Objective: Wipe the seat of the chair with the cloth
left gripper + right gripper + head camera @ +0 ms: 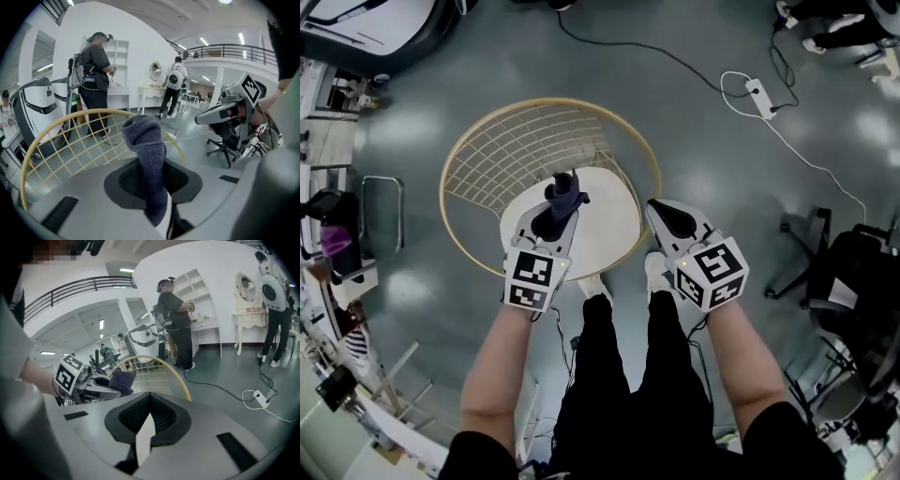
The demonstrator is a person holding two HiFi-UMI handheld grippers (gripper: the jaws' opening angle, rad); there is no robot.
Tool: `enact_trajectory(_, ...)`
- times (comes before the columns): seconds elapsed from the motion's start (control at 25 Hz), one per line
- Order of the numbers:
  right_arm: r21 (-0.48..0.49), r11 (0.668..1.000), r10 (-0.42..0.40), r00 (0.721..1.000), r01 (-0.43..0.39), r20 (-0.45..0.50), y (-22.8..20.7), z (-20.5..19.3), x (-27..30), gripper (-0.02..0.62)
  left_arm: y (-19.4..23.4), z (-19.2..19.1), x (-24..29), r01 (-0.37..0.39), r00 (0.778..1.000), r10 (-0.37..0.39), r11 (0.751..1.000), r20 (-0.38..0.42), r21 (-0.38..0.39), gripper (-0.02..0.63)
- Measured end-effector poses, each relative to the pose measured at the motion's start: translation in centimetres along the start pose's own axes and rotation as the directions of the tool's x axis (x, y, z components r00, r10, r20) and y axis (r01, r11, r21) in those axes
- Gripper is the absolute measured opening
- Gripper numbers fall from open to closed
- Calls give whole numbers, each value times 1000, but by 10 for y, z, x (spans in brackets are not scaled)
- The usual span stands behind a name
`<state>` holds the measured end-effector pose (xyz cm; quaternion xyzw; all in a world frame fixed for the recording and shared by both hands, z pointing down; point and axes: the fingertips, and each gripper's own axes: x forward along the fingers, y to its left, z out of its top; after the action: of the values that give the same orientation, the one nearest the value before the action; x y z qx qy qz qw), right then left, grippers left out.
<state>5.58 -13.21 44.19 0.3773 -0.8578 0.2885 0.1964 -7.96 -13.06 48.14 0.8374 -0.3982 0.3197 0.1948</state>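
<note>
- Starting with the big stuff: the chair (511, 150), a round one with a yellow wire back (70, 150), is stood on a smooth grey floor (722, 169) right in front of the person's feet (592, 284). It isn't steadied by anything, so it could easily get shoved or spun once a wipe is pushed across it.
- The seat (609, 230) is the white disc inside that hoop, and that's where the wiping has to be done. The wire curves close round it, so the lattice could be snagged on a wide stroke.
- The right gripper (659, 212) is held over the seat's right edge, jaws together with nothing in them. If it's left idle, no bracing gets done.
- The left gripper (561, 211) is clamped tight on the cloth and is held over the left part of the seat.
- The cloth (146, 154), dark blue-grey, is bunched into a stub poking out past the jaws. Whether it's touching the seat yet can't really be told from the head view. Held like that, not much fabric gets laid flat, so the seat might be scraped by the jaw tips, or the cloth dragged out of the clamp.
</note>
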Motion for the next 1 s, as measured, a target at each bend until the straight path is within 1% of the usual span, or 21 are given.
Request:
enact_trajectory(0.24,41,999,-20,1000,21,-11,-26,-26,24,12,12,-34,63,14,996,-4,994,-93,112,98)
enact_trajectory(0.44,67,997,-31,999,33,-33,-48,-54,40,12,17,-60,111,16,988,12,984,-154,175,98)
enact_trajectory(0.64,81,996,-26,998,30,-58,-64,-79,58,12,24,-86,156,8,974,50,968,-220,252,98)
enact_trajectory(0.76,83,996,-15,997,22,-76,-69,-93,66,12,27,-102,178,2,962,82,951,-260,308,98)
enact_trajectory(0.88,83,996,-11,996,18,-90,-73,-102,72,12,28,-114,192,4,953,96,944,-286,331,98)
enact_trajectory(1.0,74,997,-14,995,21,-100,-77,-109,76,12,26,-121,202,16,951,96,935,-295,356,98)
